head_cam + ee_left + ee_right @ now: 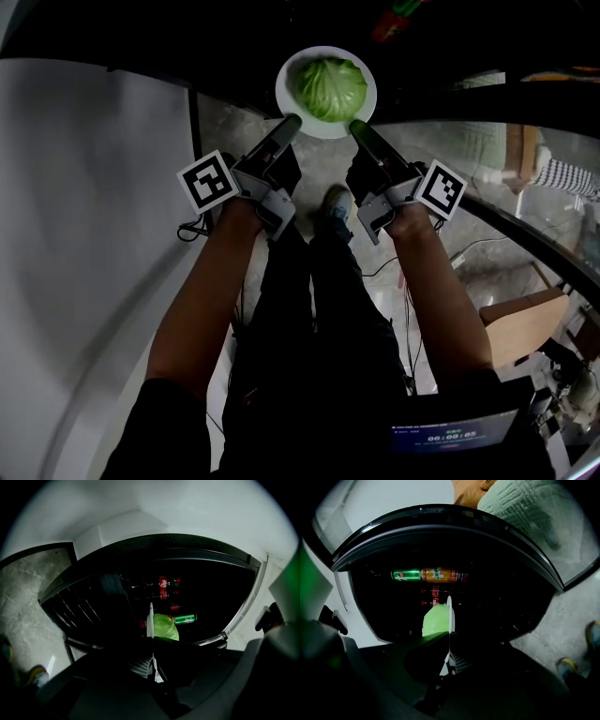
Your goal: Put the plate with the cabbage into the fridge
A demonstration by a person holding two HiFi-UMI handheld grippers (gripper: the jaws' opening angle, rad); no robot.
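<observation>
Head view: we hold the round white plate (pixel 292 92) with the pale green cabbage head (pixel 330 86) at the mouth of the dark open fridge (pixel 506 583). Left gripper (pixel 289 123) and right gripper (pixel 358 127) each have jaws clamped on opposite rim edges. Gripper views show the plate edge-on only. Fridge interior is mostly black: green can (pixel 406 575) and orange can (pixel 439 575) are visible, shelves unreadable. We can't tell if the plate rests on anything.

White plate (pixel 292 77) — pale green cabbage (pixel 329 86)
</observation>
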